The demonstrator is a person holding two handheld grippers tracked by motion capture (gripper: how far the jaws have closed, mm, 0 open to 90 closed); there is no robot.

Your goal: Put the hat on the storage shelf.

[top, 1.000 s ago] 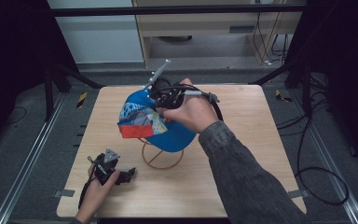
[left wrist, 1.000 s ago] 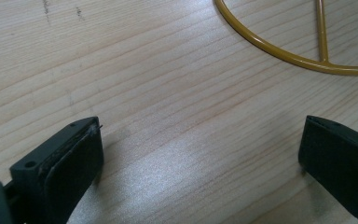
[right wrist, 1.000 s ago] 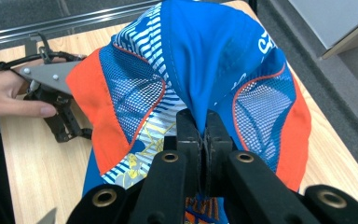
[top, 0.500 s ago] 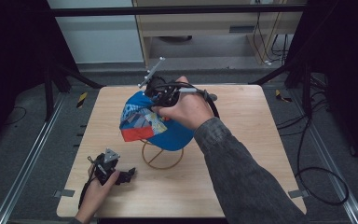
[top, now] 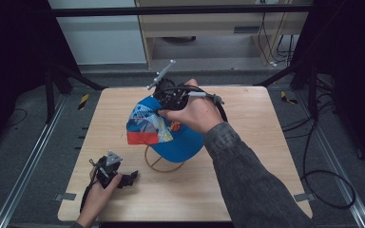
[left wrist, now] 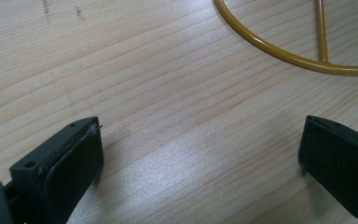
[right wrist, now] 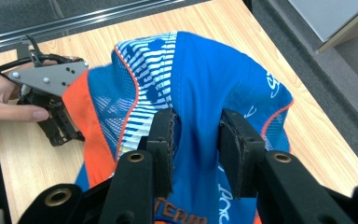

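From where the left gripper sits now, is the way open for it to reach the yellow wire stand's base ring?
Probably yes. The left gripper rests open on the table, and bare wood lies between its jaws and the ring. The cap, held by the right gripper, hangs above the ring.

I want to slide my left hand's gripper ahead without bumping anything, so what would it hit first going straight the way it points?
Probably the yellow wire ring on the table. The left gripper has its jaws wide open over bare wood, with the ring ahead toward the upper right. Depth is hard to judge.
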